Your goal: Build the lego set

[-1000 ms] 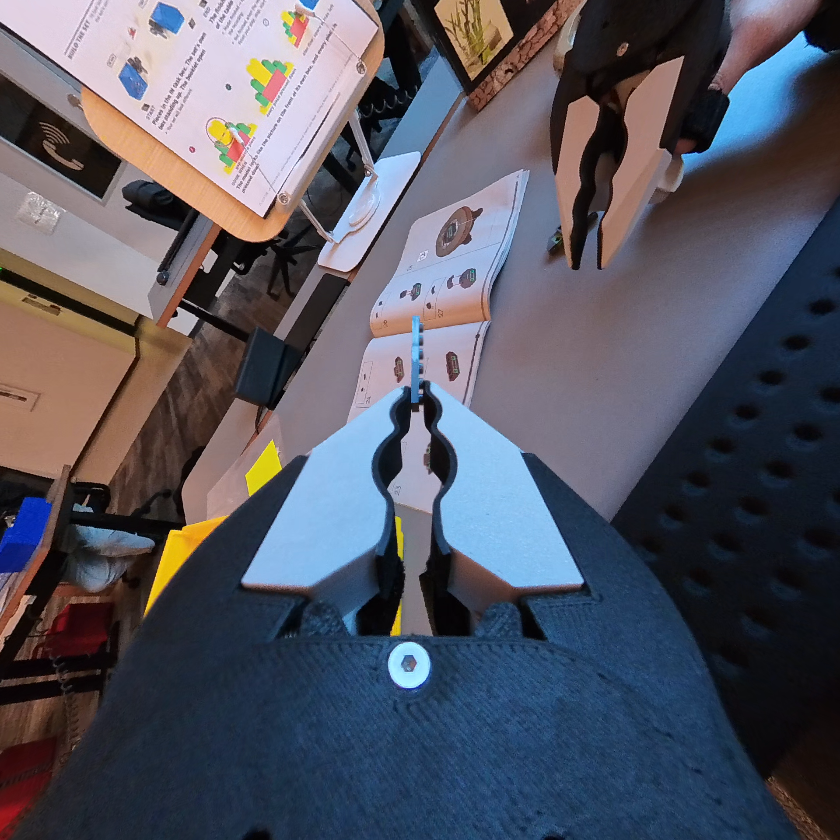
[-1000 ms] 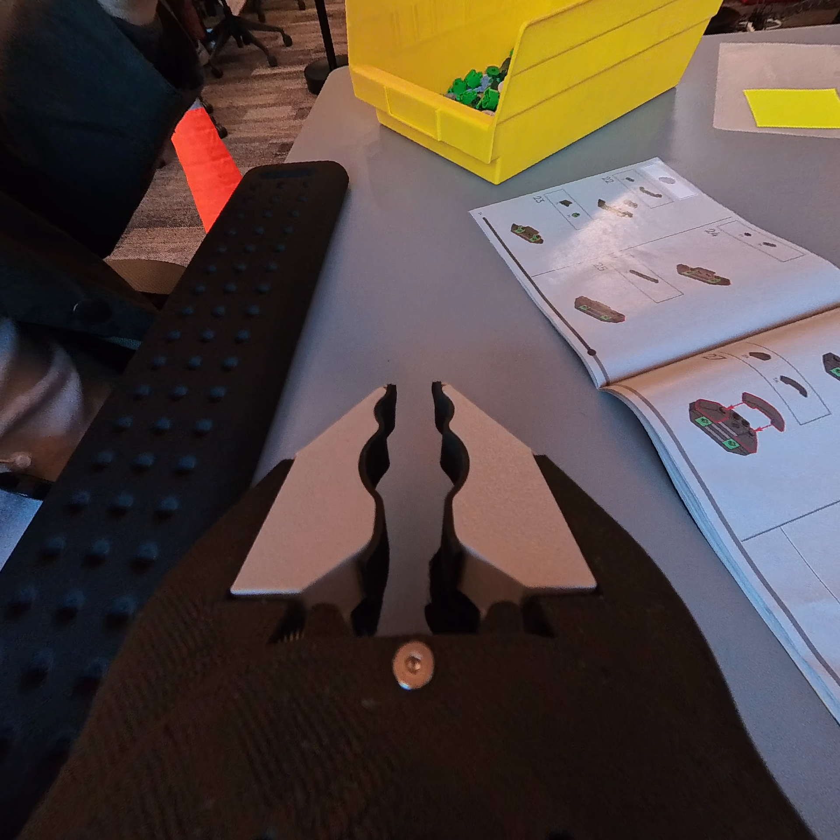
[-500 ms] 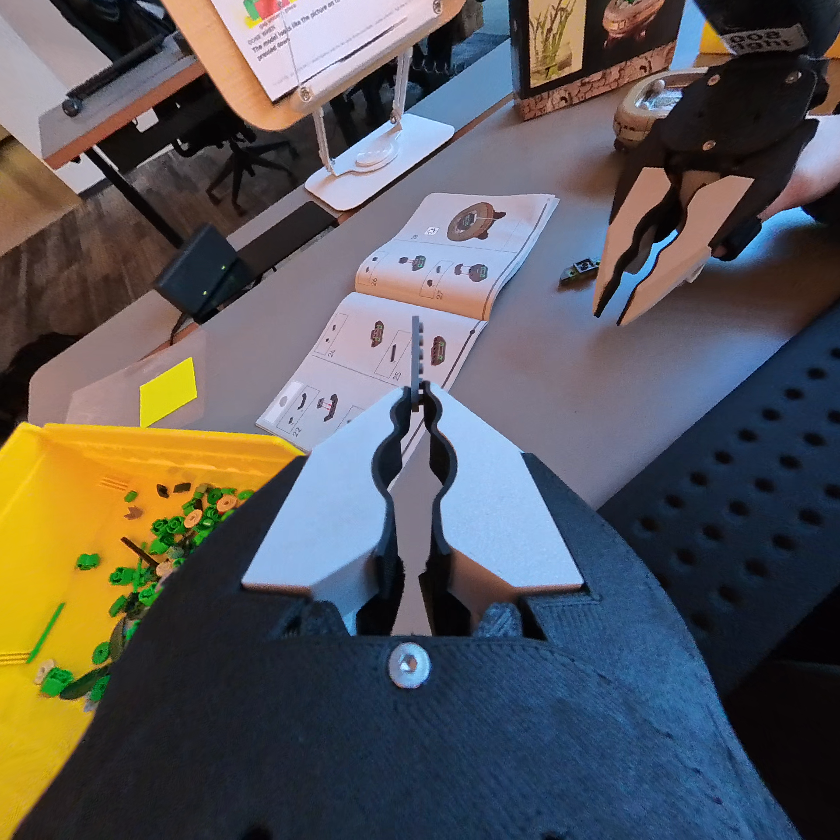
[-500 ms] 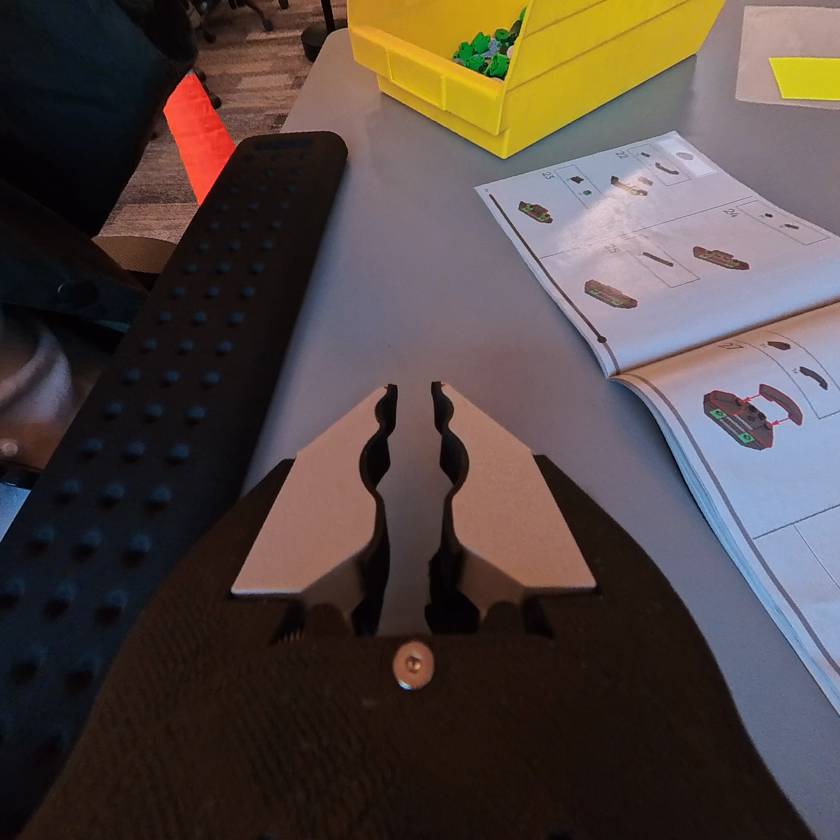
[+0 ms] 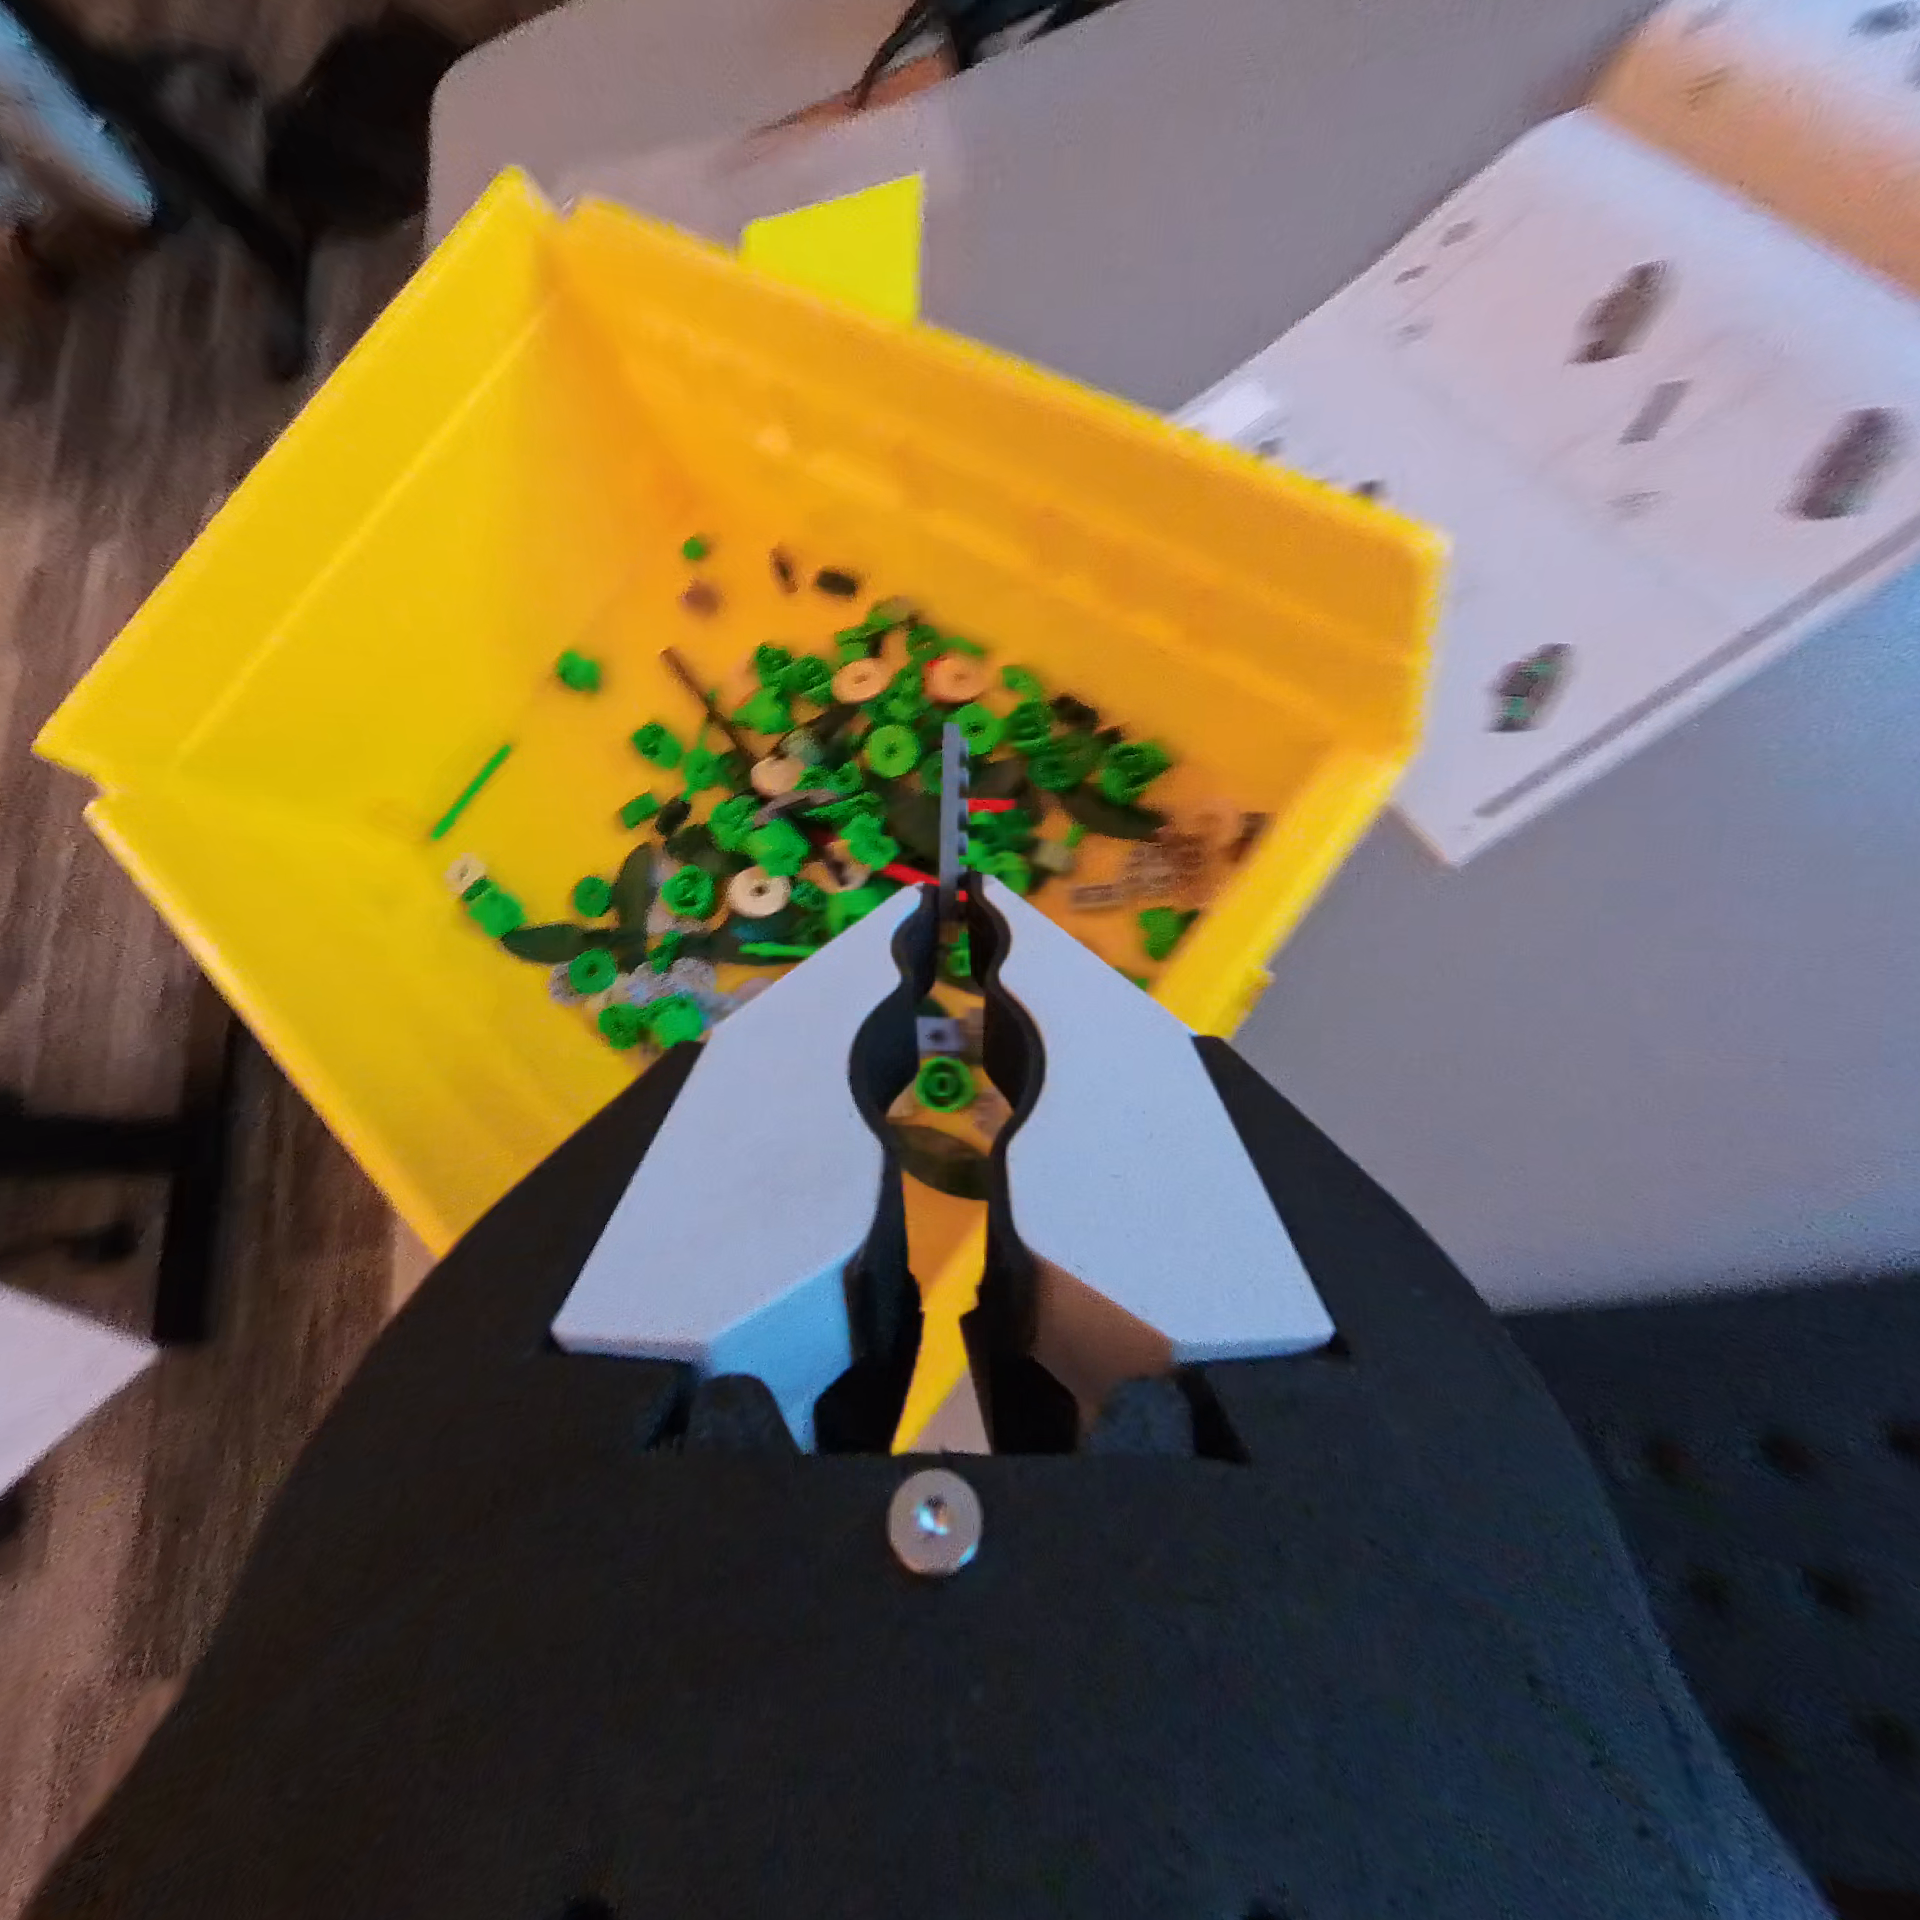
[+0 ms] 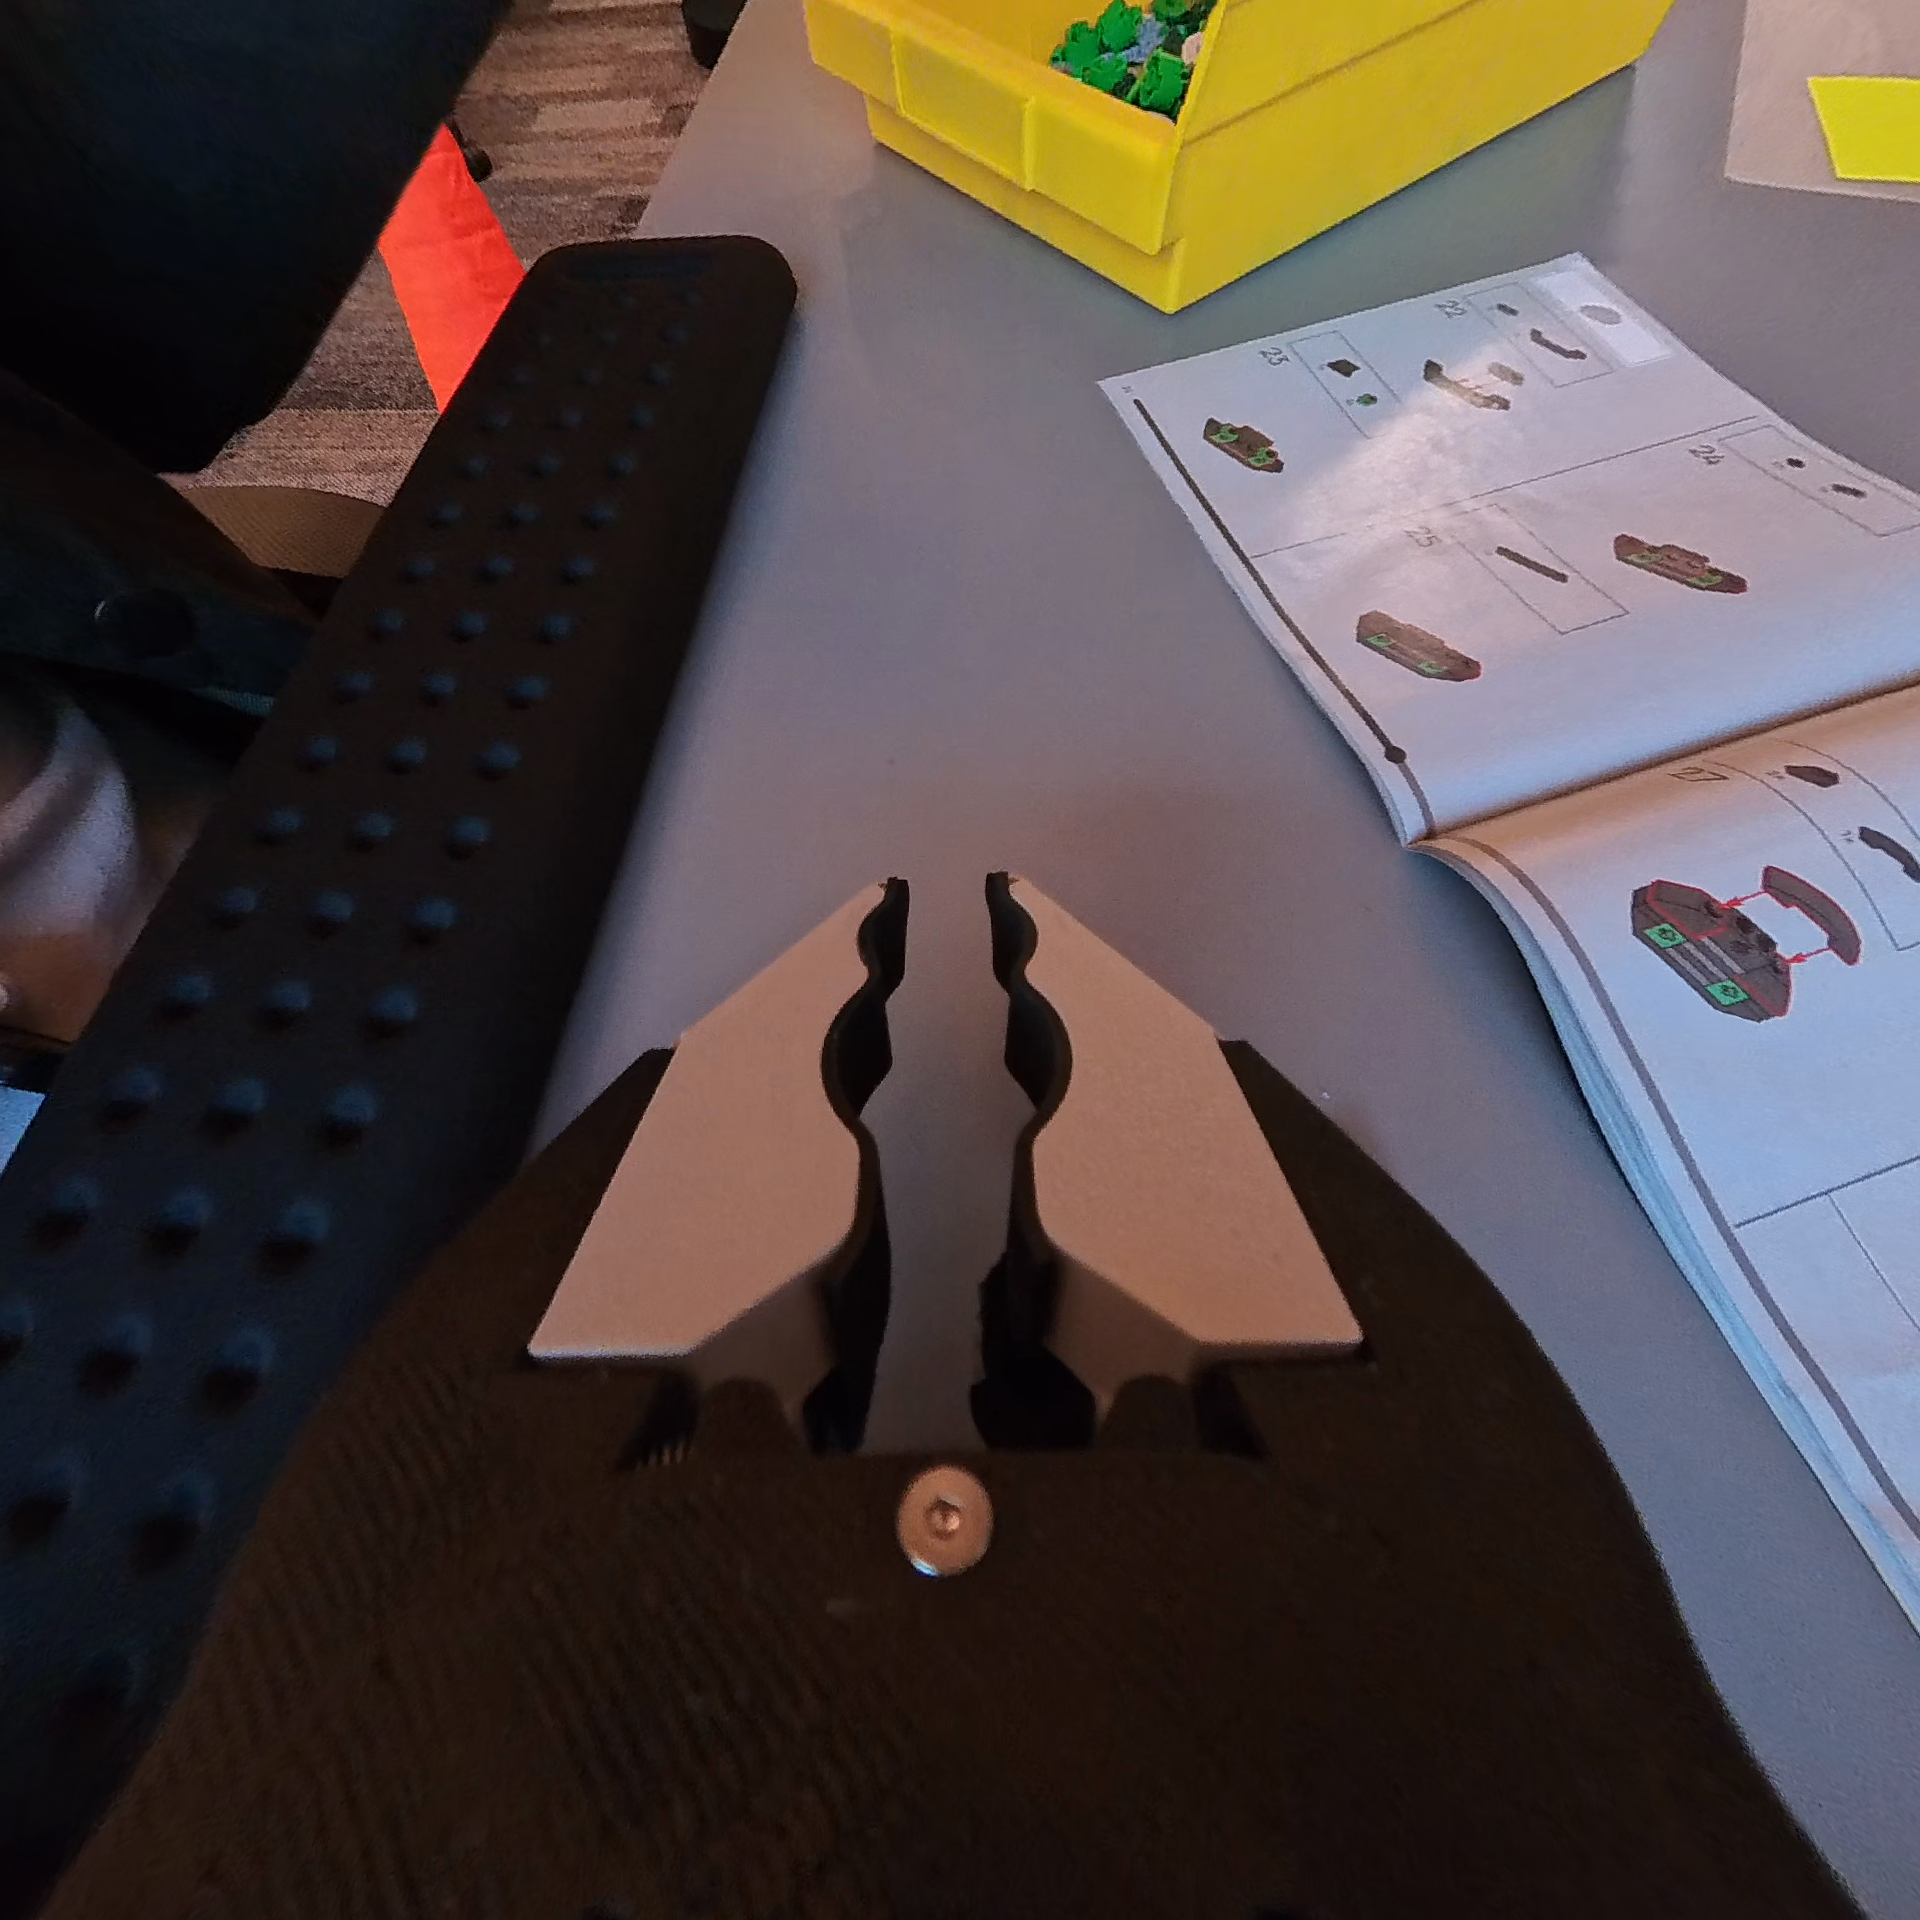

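Observation:
My left gripper [image 5: 951, 902] is shut on a thin grey studded lego plate [image 5: 953, 805] that stands edge-on out of its tips. It hangs above a yellow bin [image 5: 436, 499] that holds several green, tan and dark lego pieces [image 5: 831, 769]. The left wrist view is blurred by motion. My right gripper [image 6: 945, 883] is open and empty, low over the bare grey table [image 6: 935, 582]. The yellow bin [image 6: 1132, 156] sits far ahead of it. The open instruction booklet [image 6: 1558, 582] lies to its right; it also shows in the left wrist view [image 5: 1621, 436].
A long black studded pad [image 6: 343, 831] lies along the table's left edge in the right wrist view and shows at the lower right in the left wrist view [image 5: 1766, 1455]. A yellow sticky note [image 5: 836, 244] lies beyond the bin. Floor lies left of the table. Spacing between my two grippers at the tips: around 35 cm.
My left gripper has swung left and down with the grey plate, from over the booklet to above the yellow bin. My right gripper has crept slightly forward and stays open.

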A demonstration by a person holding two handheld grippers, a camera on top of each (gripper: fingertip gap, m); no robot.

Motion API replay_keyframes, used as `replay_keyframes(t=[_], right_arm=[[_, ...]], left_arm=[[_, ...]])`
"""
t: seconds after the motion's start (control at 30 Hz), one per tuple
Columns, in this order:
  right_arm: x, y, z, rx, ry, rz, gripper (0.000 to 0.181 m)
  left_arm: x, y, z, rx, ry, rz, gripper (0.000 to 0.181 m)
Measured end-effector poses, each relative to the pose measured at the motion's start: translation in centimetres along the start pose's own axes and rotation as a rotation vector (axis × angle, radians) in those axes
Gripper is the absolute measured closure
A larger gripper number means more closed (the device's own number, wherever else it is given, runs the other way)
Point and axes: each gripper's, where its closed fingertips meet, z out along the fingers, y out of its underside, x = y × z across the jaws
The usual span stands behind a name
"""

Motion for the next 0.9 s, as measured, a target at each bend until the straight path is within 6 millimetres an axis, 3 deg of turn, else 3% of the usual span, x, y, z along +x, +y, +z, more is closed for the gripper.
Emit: replay_keyframes(t=[0.07, 0.17, 0.23, 0.27, 0.33, 0.4, 0.47, 0.57, 0.67, 0.9], right_arm=[[0.0, 0.1, 0.0, -0.005, 0.001, -0.002, 0.167], [0.1, 0.2, 0.0, -0.012, 0.007, -0.002, 0.167], [0.4, 0.3, -0.2, -0.014, 0.025, -0.006, 0.167], [0.7, 0.2, -0.4, -0.013, 0.042, -0.011, 0.167], [2.4, -0.4, -1.6, -0.005, 0.156, -0.048, 0.17], [5.1, -1.5, -4.7, 0.021, 0.373, -0.132, 0.172], [7.3, -1.7, -8.2, 0.018, 0.552, -0.177, 0.172], [8.4, -0.3, -9.9, 0.001, 0.574, -0.073, 0.158], [8.7, 1.7, -9.2, -0.049, 0.512, 0.036, 0.147], [8.0, 4.9, -6.0, -0.191, 0.407, 0.132, 0.145]], left_arm=[[-1.6, 0.5, 1.3, -0.013, -0.018, -0.065, 0.178], [-2.6, 0.7, 2.7, -0.018, 0.013, -0.172, 0.172], [-3.6, 0.6, 3.1, -0.008, -0.02, -0.227, 0.135], [-3.7, 0.2, 3.0, 0.02, -0.023, -0.245, 0.127], [-3.8, -1.1, 2.2, 0.12, -0.036, -0.266, 0.119], [-3.0, -2.7, 0.8, 0.245, -0.02, -0.275, 0.119], [-1.1, -4.3, -0.8, 0.354, 0.029, -0.265, 0.119], [2.9, -6.3, -2.3, 0.445, 0.117, -0.187, 0.119], [7.5, -7.5, -2.7, 0.468, 0.254, -0.124, 0.119], [17.9, -8.6, -2.5, 0.493, 0.493, 0.04, 0.128]])
